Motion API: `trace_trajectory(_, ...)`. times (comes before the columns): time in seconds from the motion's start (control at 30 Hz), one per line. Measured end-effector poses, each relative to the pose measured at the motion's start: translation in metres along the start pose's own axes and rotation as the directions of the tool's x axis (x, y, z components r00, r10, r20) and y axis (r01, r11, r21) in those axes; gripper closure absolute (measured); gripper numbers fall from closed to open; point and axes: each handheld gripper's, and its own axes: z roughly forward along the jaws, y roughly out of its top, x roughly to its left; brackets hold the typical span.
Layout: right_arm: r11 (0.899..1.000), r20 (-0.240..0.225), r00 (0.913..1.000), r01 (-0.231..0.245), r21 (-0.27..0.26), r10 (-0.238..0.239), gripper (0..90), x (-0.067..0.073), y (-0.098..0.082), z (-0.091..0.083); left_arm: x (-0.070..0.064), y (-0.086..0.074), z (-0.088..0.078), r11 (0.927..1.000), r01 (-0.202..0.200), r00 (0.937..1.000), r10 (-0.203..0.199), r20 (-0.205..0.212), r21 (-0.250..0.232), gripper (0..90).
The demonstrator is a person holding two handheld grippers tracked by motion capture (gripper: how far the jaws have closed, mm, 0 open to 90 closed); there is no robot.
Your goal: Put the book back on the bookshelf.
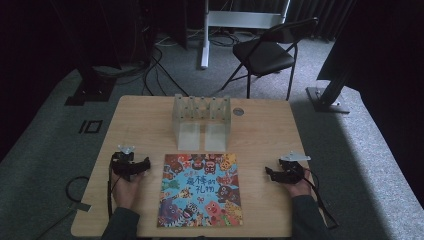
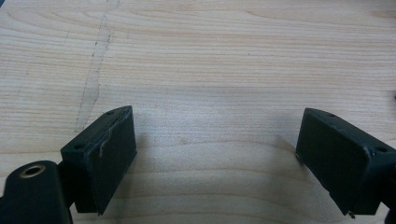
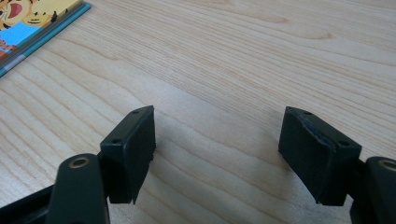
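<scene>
**Grippers flanking the book, pre-grasp**

We are holding the left gripper and right gripper wide open and empty, either side of the book lying flat mid-worktop. We are advising a low approach at its edge. The wooden worktop is carrying a clear rack; a chair is standing behind on grey carpet.
</scene>
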Motion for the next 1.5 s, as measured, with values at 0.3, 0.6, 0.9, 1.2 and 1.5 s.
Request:
trace_trajectory(0.3,1.0,0.006,1.0,-0.002,0.002,0.002,26.6,0.0,0.0,0.0,0.001,-0.001,-0.001,0.9999,-0.013,0.9998,0.013,0.013,-0.001,12.2)
trace_trajectory(0.6,1.0,0.0,1.0,0.003,0.01,-0.003,21.1,0.002,0.001,0.001,0.004,-0.002,-0.002,0.9989,-0.048,0.9977,0.048,0.048,-0.001,12.7)
trace_trajectory(0.9,1.0,0.011,0.9999,-0.008,0.001,0.008,27.0,0.001,-0.001,-0.001,0.004,-0.003,-0.004,0.997,-0.075,0.9944,0.076,0.074,-0.017,19.4)
trace_trajectory(1.2,1.0,0.014,0.9997,-0.02,-0.021,0.02,33.4,0.006,0.01,-0.012,0.003,-0.002,-0.008,0.9923,-0.123,0.9857,0.12,0.119,0.017,23.8)
trace_trajectory(1.5,0.991,0.018,0.9909,0.134,-0.028,-0.134,33.9,0.033,0.033,-0.018,-0.005,-0.007,-0.015,0.9865,-0.163,0.9754,0.157,0.154,0.021,24.5)
